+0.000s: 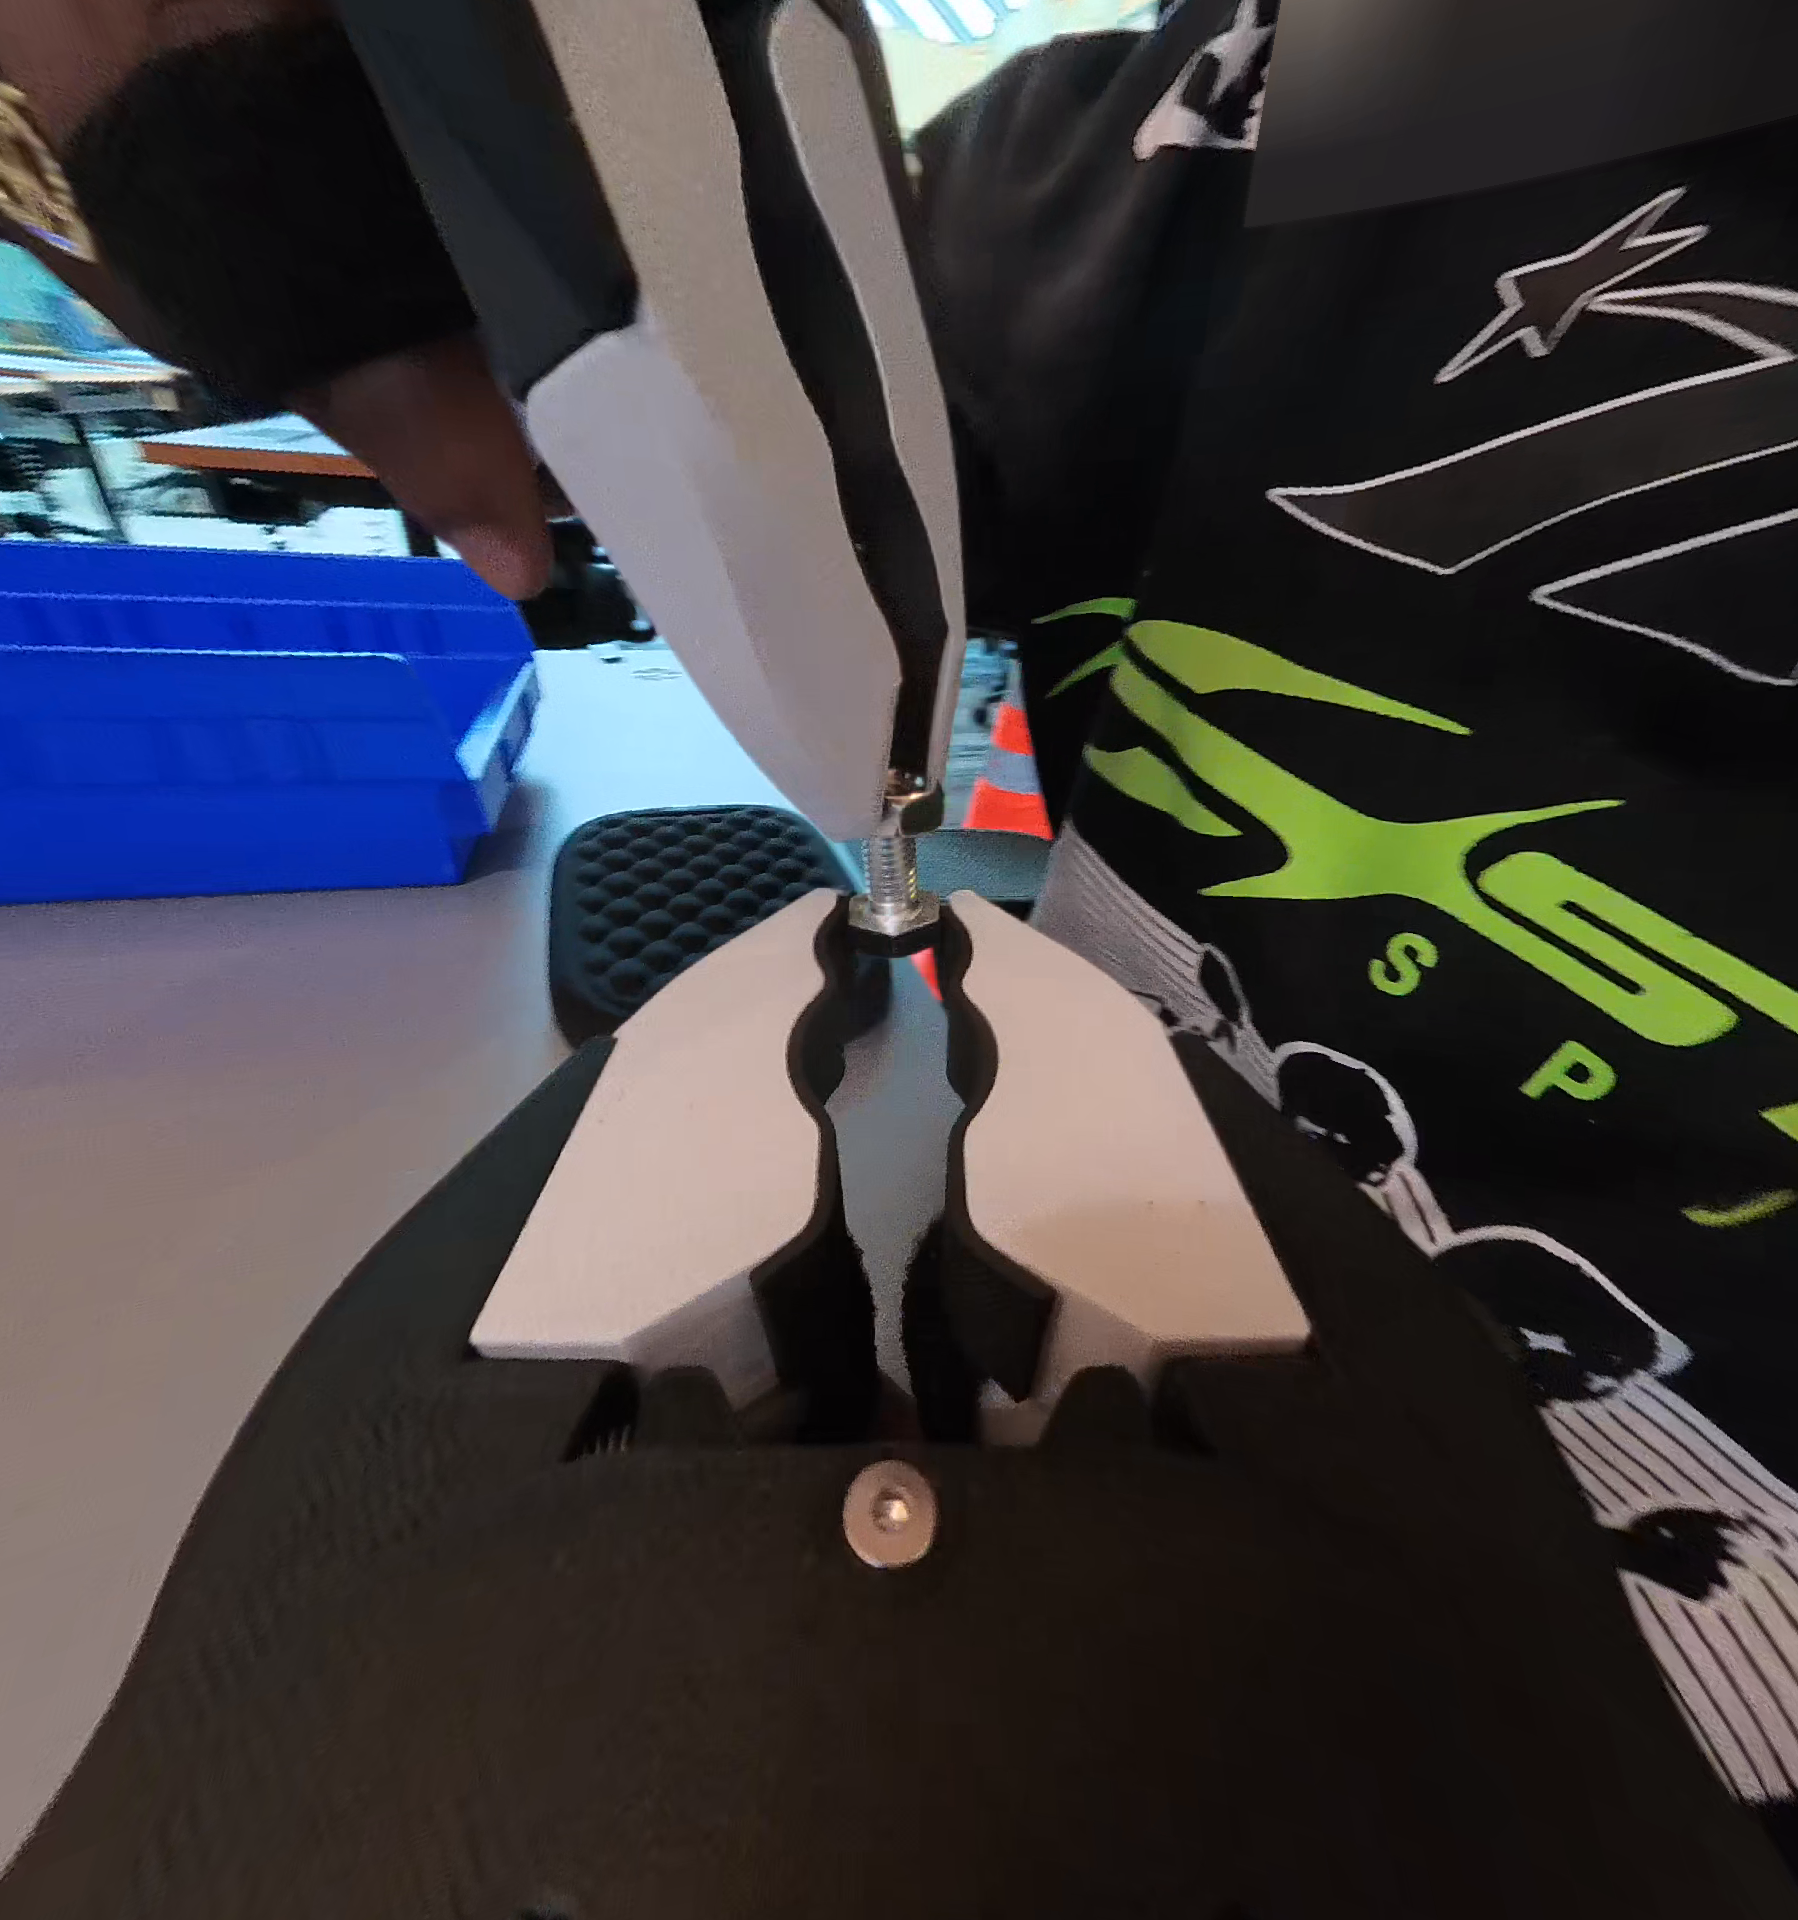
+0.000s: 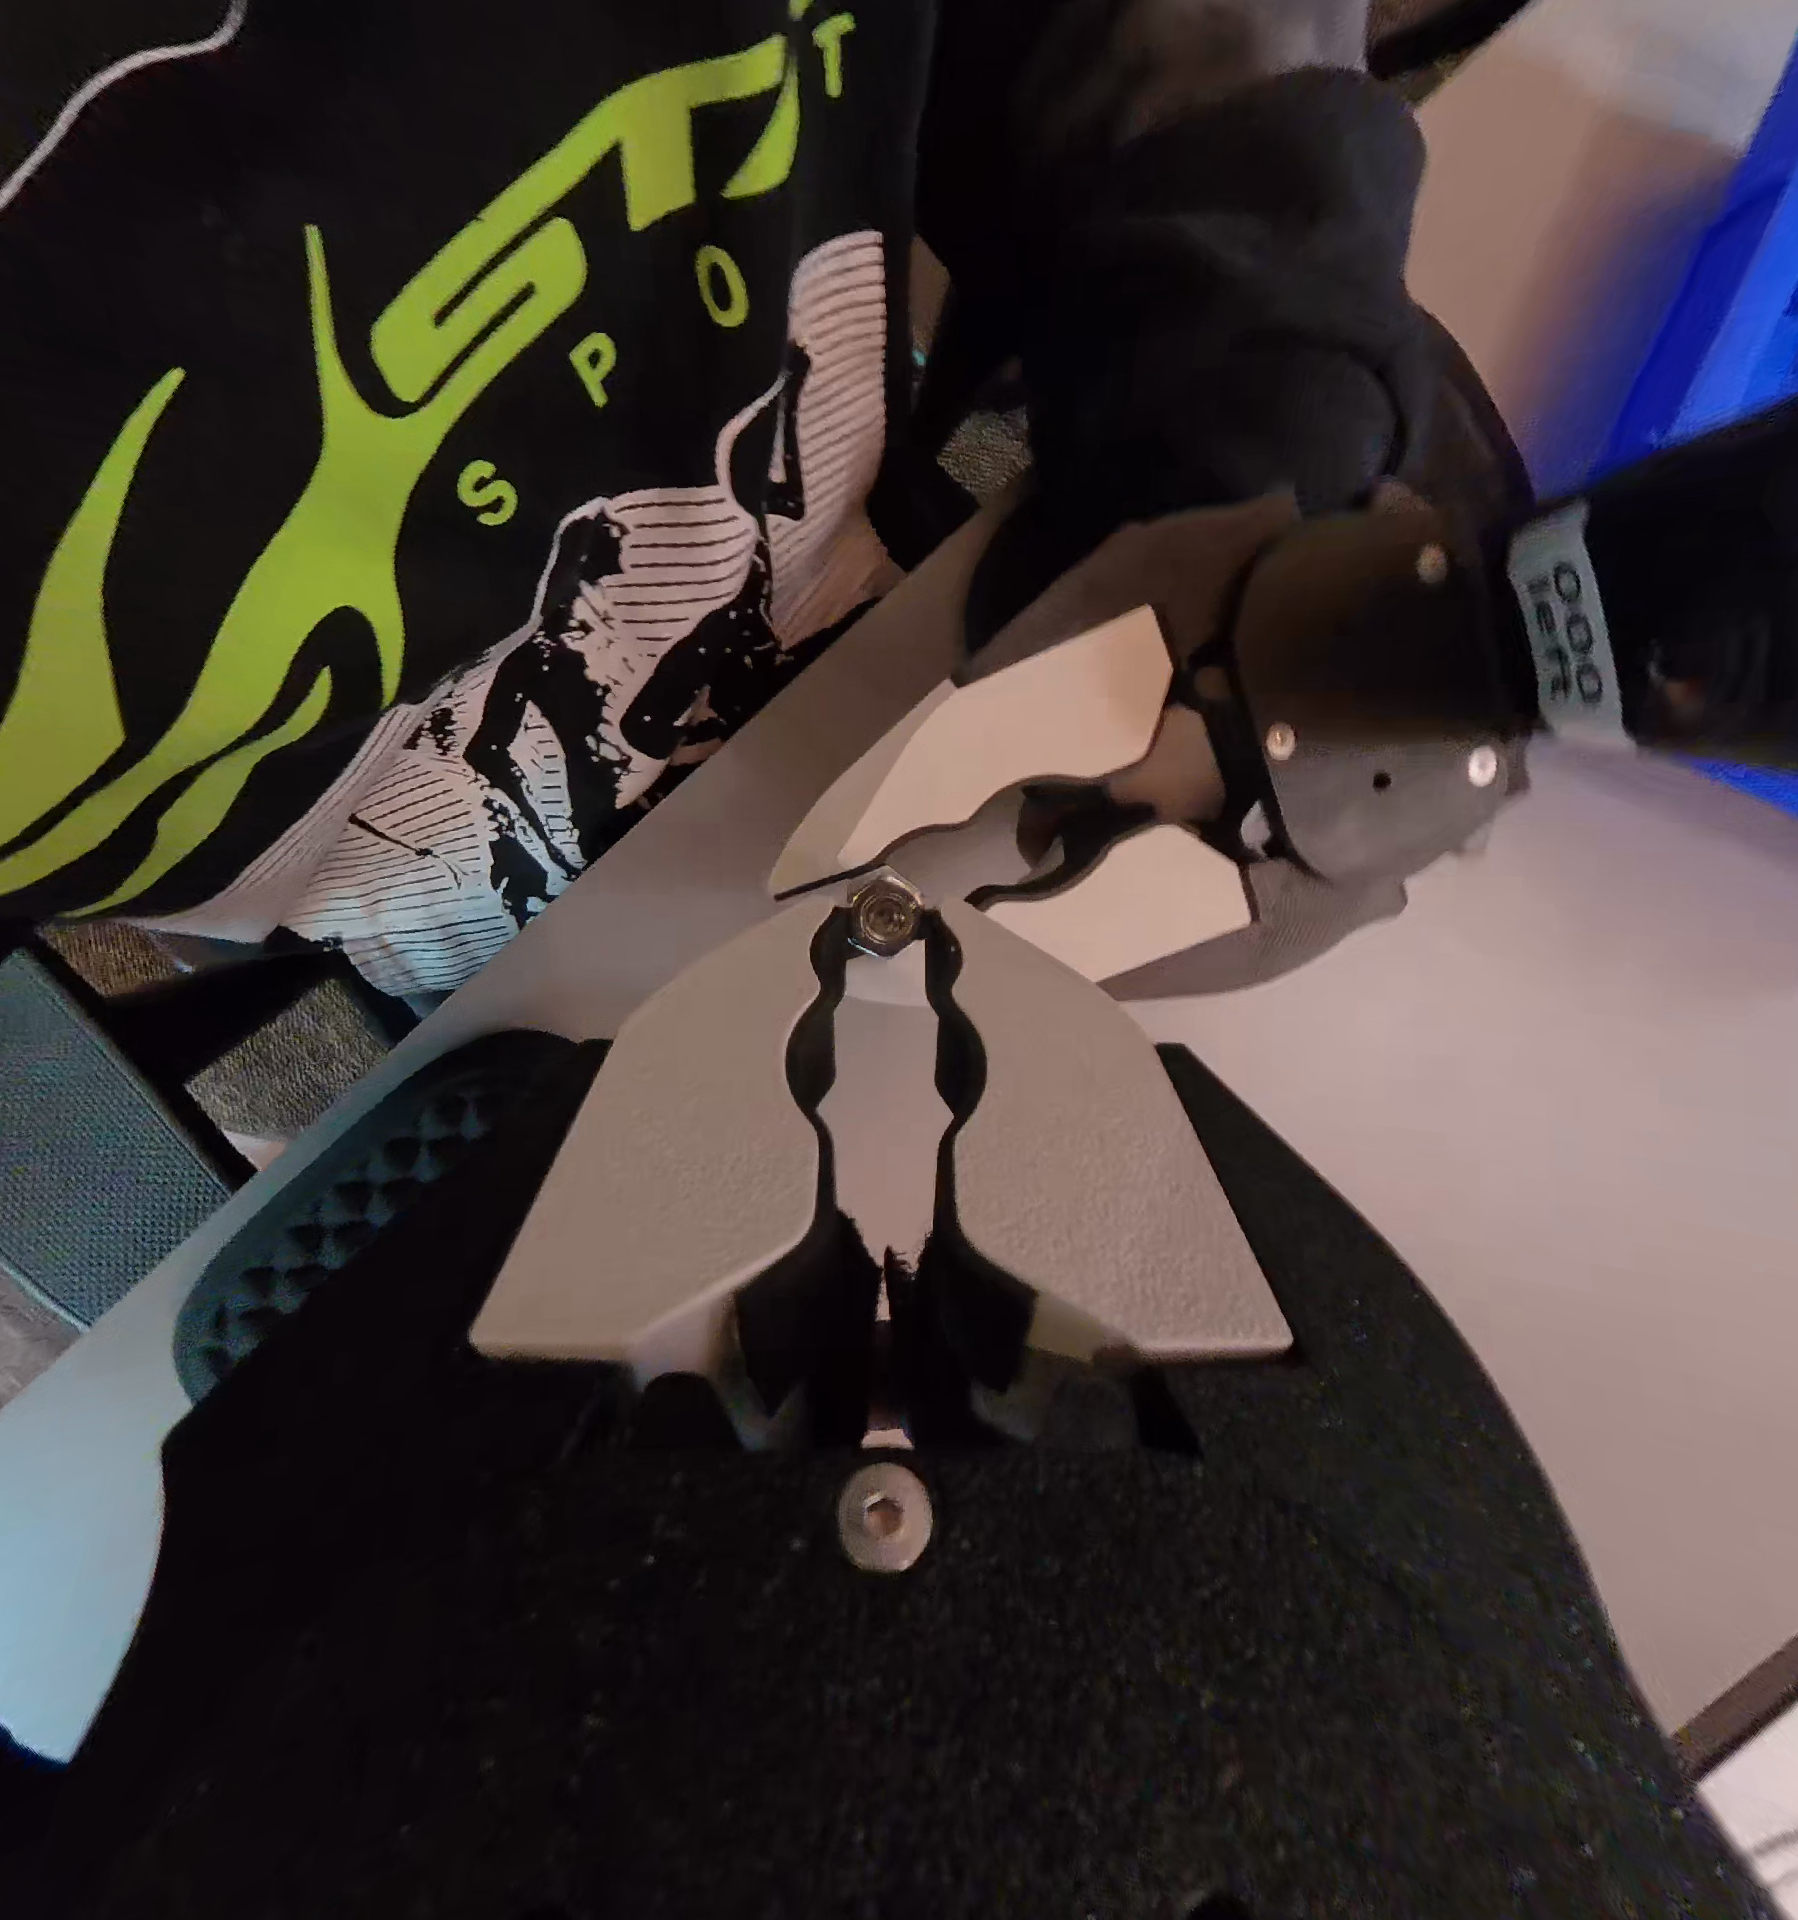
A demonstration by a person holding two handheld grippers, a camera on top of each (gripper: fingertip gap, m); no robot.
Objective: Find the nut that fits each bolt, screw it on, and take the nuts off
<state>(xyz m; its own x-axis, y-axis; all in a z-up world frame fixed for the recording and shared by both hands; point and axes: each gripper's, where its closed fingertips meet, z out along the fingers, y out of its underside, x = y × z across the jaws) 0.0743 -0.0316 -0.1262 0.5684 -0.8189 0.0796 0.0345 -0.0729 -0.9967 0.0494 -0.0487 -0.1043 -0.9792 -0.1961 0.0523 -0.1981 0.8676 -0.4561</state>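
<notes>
Nut [image 1: 890, 921] between left tongs' [image 1: 892, 928] tips

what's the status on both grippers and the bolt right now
Left gripper shut on the nut. Right gripper shut on the bolt head, above it. Nut sits on the thread. Nothing in the way.

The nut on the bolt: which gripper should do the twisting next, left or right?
Probably the left gripper: its jaws already clamp the nut at their tips. The right gripper comes down from above, gripping the bolt by its head, so it is better placed to hold the bolt steady.
</notes>
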